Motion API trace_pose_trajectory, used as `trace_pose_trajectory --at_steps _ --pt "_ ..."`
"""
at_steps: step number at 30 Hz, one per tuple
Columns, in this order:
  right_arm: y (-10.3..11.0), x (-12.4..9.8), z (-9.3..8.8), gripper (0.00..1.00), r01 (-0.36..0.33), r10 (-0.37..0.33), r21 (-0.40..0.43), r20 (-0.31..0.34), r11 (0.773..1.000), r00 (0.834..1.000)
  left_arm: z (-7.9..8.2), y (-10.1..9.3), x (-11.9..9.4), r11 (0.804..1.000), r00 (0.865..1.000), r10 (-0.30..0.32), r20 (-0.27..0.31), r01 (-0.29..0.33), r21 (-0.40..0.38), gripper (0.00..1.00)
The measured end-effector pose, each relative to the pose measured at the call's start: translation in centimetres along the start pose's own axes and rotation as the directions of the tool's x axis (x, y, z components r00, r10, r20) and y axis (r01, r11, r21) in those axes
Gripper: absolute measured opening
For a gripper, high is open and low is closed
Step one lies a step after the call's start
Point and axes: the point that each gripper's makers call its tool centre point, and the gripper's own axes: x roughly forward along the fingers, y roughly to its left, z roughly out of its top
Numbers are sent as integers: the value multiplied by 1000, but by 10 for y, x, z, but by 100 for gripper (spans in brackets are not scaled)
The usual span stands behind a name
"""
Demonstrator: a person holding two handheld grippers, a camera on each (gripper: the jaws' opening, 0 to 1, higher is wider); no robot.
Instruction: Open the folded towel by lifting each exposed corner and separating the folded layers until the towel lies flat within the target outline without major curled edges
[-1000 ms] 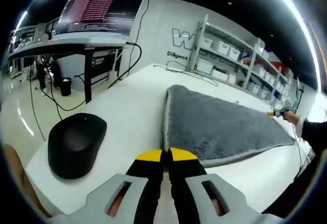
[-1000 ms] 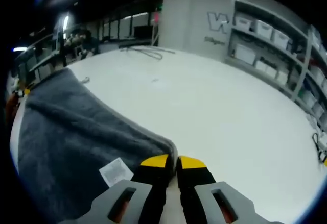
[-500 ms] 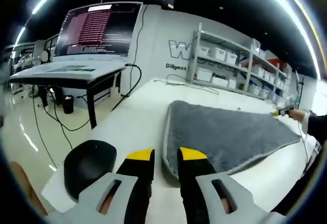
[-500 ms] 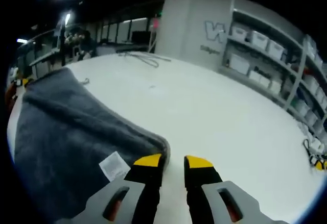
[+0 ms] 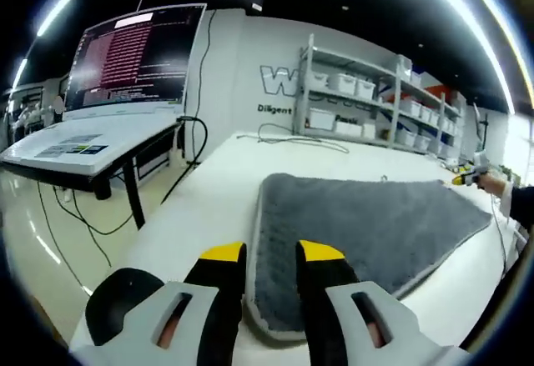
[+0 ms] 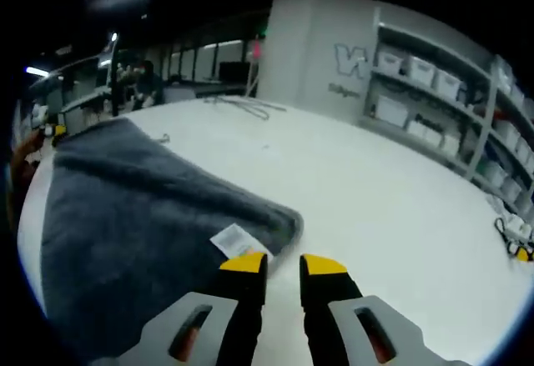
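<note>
Grey plush towel point(image 5: 367, 233) lies spread flat on white desk point(image 5: 209, 208); pale bound edge; near corner rounded, sl. raised; white care label point(image 6: 234, 239) face-up nr one corner point(image 6: 284, 220).

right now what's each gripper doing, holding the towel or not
Left gripper: open, holding nothing, jaws over the near corner of the grey towel.
Right gripper: open, holding nothing, just short of the towel's tagged corner.

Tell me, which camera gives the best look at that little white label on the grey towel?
The right gripper view: the white label lies on the grey towel just ahead of the open right gripper. The left gripper view has the towel's grey pile spread on the table, no label visible.
</note>
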Motion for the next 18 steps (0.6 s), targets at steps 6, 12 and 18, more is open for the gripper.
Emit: trace_pose_trajectory --at_steps 6,12,18 --pt "17 -13 -8 12 -29 29 -5 0 1000 1000 11 -4 20 1000 1000 -9 5 9 18 27" --pt "38 -31 -13 13 -29 29 -1 9 1000 1000 22 -10 40 999 999 -31 18 30 25 28" --pt "47 -45 -12 13 -29 28 10 34 1000 999 26 -12 52 998 999 -50 15 49 31 29"
